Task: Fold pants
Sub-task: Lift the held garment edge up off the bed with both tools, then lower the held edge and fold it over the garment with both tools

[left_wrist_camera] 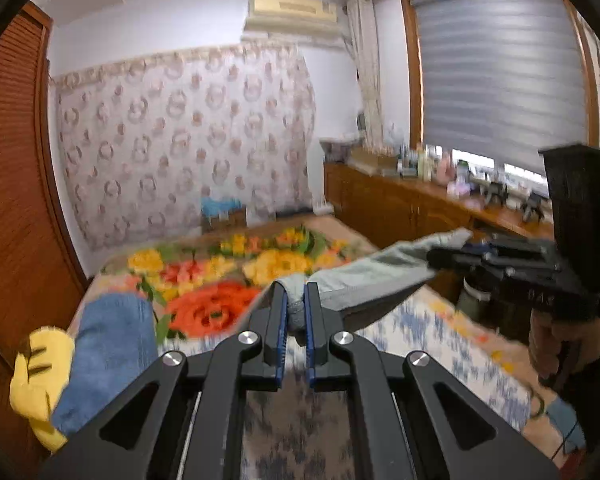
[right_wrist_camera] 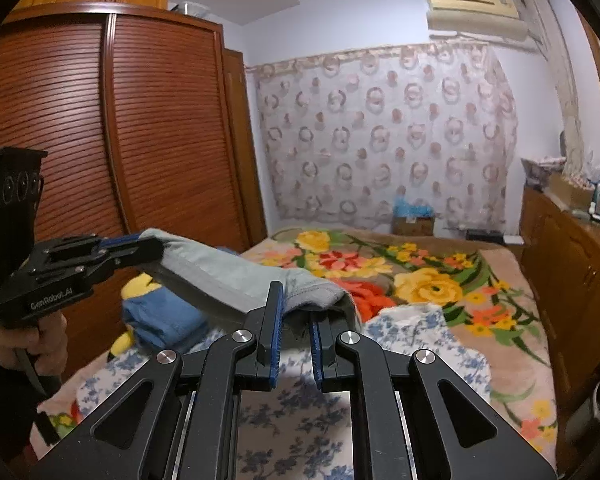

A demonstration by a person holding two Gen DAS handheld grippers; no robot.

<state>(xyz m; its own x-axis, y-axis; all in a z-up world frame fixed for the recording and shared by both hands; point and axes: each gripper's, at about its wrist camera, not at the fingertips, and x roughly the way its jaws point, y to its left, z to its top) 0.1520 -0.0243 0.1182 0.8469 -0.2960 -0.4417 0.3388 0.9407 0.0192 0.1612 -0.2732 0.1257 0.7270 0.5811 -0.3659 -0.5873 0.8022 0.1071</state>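
**Pants being held up between both tongs above the bed**

The grey pants (left_wrist_camera: 364, 276) are being held in the air over the bed (right_wrist_camera: 496, 320), stretched between the two tongs. The left tongs (left_wrist_camera: 295, 300) are clamped on one bunched end of the cloth, and the right tongs (right_wrist_camera: 296, 308) are clamped on the other end; in each wrist view the opposite tool is seen gripping from the side. The cloth between them is being kept fairly taut, with a lower layer hanging beneath the top edge.

For the step in hand, which looks like a lift before laying down or doubling over, both grips should be kept level and equally tensioned so that the held edge is not being twisted. The hanging part should be allowed to settle straight before it is lowered, and the two ends should be brought down together, so that no crease is being trapped underneath.

Open room is being offered by the floral blanket (right_wrist_camera: 420, 276) toward the far end of the bed and by the blue-flowered sheet (right_wrist_camera: 416, 332) directly below. On the left side the space is being narrowed by a blue folded garment (left_wrist_camera: 108, 352) and a yellow soft toy (left_wrist_camera: 40, 376) lying near the wardrobe (right_wrist_camera: 60, 120). On the right the bed edge is being bordered closely by a wooden cabinet (left_wrist_camera: 396, 208), so wide swings that way should be avoided.
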